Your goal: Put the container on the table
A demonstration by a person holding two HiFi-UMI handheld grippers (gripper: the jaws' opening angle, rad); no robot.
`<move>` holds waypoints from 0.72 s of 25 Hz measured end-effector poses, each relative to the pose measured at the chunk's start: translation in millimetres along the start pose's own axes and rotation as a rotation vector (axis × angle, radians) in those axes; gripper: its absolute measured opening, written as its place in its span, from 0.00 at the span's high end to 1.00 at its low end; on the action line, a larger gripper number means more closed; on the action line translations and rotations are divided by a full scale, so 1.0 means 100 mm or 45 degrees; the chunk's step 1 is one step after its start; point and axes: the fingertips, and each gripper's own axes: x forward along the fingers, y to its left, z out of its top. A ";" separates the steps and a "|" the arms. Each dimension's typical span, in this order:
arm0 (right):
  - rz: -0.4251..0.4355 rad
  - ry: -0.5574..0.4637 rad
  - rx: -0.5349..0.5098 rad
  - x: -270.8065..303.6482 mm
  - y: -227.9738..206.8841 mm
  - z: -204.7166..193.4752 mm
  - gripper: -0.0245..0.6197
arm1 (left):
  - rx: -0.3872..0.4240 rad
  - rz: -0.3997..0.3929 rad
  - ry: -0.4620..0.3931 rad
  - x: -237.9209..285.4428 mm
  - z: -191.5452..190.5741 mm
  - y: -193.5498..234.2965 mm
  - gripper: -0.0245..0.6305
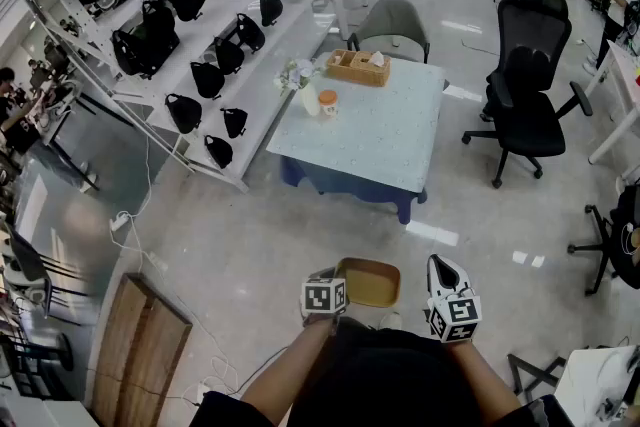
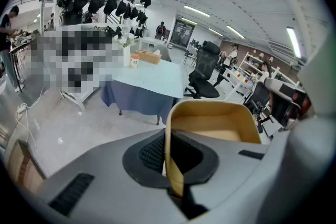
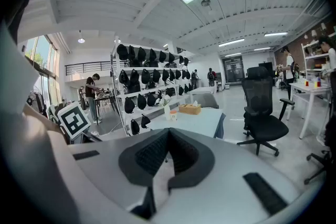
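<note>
Two grippers, one load. The left gripper (image 1: 325,296) is clamped on the left wall of the container (image 1: 368,282), with the thin wall pinched edgewise between its pads. So the tan tub hangs out beside the jaws, mouth up, well short of the table (image 1: 380,130) and over the floor (image 1: 300,235). A one-wall hold likely explains the tool's downward tilt, which would keep the tub level.

The right gripper (image 1: 452,307) hovers just beside the container without touching it. Its jaws look drawn together on nothing, free to steady the tub if needed.

Nothing stands on the floor between the person and the table. The table's near half is bare, the best landing room. A cup (image 1: 327,103) and a tray (image 1: 358,66) sit toward its far left edge. A rack (image 1: 190,25) stands left of the table and a black chair (image 1: 527,100) right of it.
</note>
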 end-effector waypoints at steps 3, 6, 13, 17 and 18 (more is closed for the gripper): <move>-0.010 -0.013 -0.010 0.02 0.00 0.07 0.96 | -0.004 -0.007 0.010 0.04 0.01 0.02 0.95; -0.013 -0.063 0.034 0.00 0.00 0.15 0.96 | 0.002 -0.009 0.013 0.04 0.04 0.02 0.95; -0.056 -0.075 0.020 -0.10 -0.14 0.15 0.96 | 0.044 -0.012 0.034 0.12 0.08 -0.08 0.95; -0.089 -0.065 0.039 -0.26 -0.26 0.08 0.96 | 0.095 -0.012 0.037 0.13 0.13 -0.29 0.95; -0.096 -0.065 0.043 -0.30 -0.30 0.07 0.96 | 0.103 -0.019 0.039 0.14 0.14 -0.36 0.95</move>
